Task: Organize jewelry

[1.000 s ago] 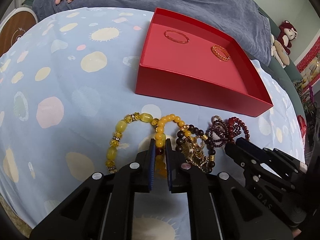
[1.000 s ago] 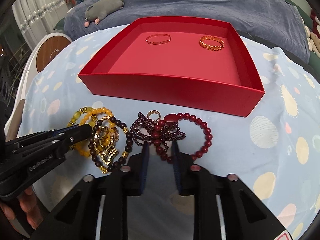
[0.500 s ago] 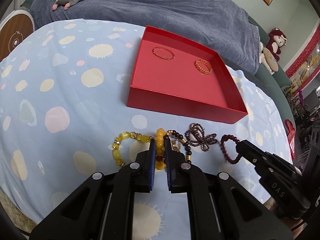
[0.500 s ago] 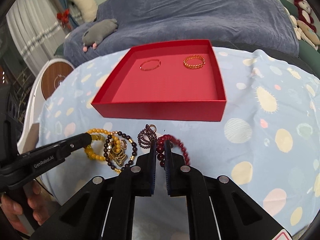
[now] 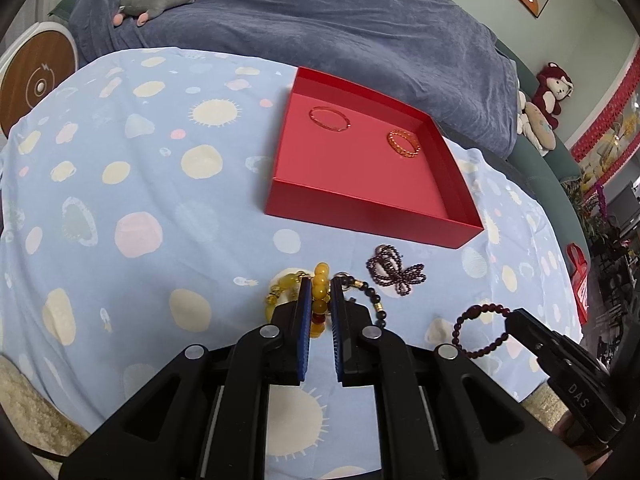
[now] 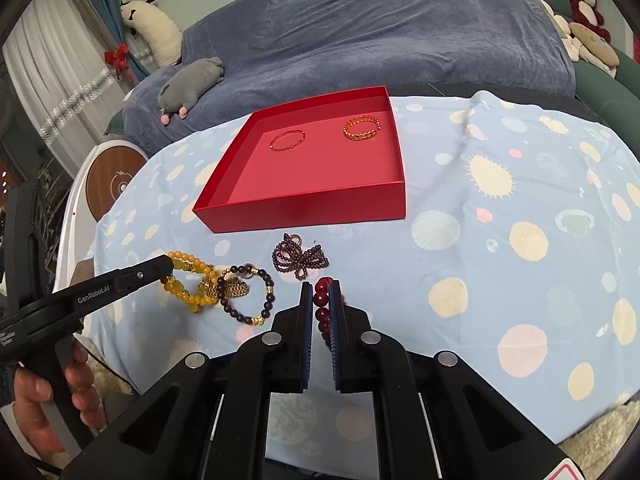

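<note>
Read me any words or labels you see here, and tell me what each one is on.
"GenRobot.AI": printed on the left hand-held gripper, along its finger.
"DAS": printed on the right hand-held gripper, on its body.
Smaller print lower on the left hand-held gripper's body: too cut off to read.
The red tray bears no text.

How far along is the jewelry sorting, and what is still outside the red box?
Done: two bangles lie in the red box. In hand: the left gripper is shut on the yellow bead bracelet, the right gripper on the red bead bracelet. Left on the cloth: the purple bead strand, dark bead bracelet and gold chain.
</note>
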The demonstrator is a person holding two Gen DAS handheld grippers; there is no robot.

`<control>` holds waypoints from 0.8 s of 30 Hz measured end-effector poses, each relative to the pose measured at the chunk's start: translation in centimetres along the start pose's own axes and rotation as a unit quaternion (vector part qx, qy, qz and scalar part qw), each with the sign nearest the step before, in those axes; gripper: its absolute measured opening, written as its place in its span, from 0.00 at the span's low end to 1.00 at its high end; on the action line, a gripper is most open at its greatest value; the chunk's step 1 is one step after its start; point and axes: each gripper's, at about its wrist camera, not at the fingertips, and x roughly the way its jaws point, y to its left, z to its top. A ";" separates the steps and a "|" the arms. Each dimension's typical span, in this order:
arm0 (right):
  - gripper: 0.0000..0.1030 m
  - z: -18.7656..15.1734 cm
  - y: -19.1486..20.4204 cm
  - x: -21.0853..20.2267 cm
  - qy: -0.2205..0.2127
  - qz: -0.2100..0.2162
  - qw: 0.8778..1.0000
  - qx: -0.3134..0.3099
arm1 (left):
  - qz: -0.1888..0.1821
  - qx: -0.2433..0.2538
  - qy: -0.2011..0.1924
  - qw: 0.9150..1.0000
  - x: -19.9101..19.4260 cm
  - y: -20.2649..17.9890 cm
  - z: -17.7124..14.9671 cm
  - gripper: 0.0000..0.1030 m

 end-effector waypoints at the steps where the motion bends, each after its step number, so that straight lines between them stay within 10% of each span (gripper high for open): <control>1: 0.07 -0.1 0.0 -0.1 0.000 0.001 1.000 0.000 | 0.002 -0.001 0.002 1.000 0.0 0.2 -0.1 0.09; 13: 0.07 -0.9 0.7 0.4 0.010 0.005 1.000 -0.005 | 0.022 -0.015 0.024 0.999 1.2 2.1 -1.8 0.11; 17: 0.07 -0.9 1.0 0.5 0.013 0.007 1.000 -0.007 | 0.030 -0.016 0.026 0.999 1.4 2.2 -2.3 0.38; 24: 0.07 -1.1 1.3 0.9 0.018 0.008 1.000 -0.009 | 0.045 -0.036 0.024 0.998 2.1 3.3 -2.7 0.43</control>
